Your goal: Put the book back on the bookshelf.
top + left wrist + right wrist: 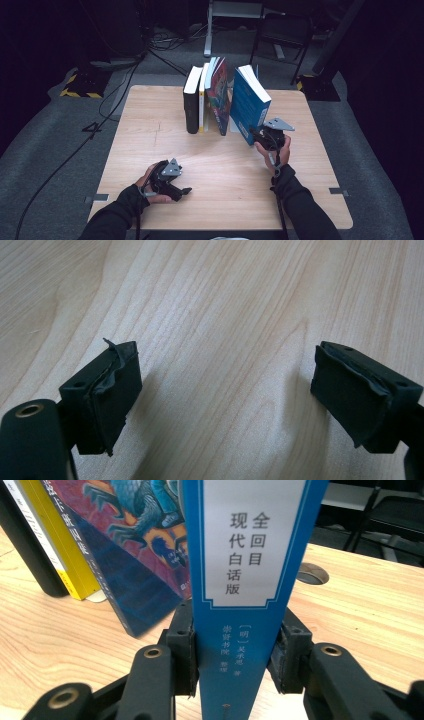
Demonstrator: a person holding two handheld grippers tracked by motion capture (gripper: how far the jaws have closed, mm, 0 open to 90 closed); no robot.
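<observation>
Blue book (pixel 250 580) is clamped by its spine in my right claw (pixel 235 660), tilted at the right end of the row of 4 other books (pixel 207 97) on the worktop (pixel 225 170). Probably mid-move; seating it remains. My left claw (pixel 225 395) rests wide, holding nothing.

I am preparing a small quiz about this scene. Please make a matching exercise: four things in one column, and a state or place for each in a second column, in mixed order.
Things
1. blue book
2. black book
3. left gripper
4. right gripper

States or places
a. open, over bare table
b. leftmost in the row
c. shut on a spine
d. tilted, held at the bottom of its spine

Pairs: 1-d, 2-b, 3-a, 4-c
</observation>
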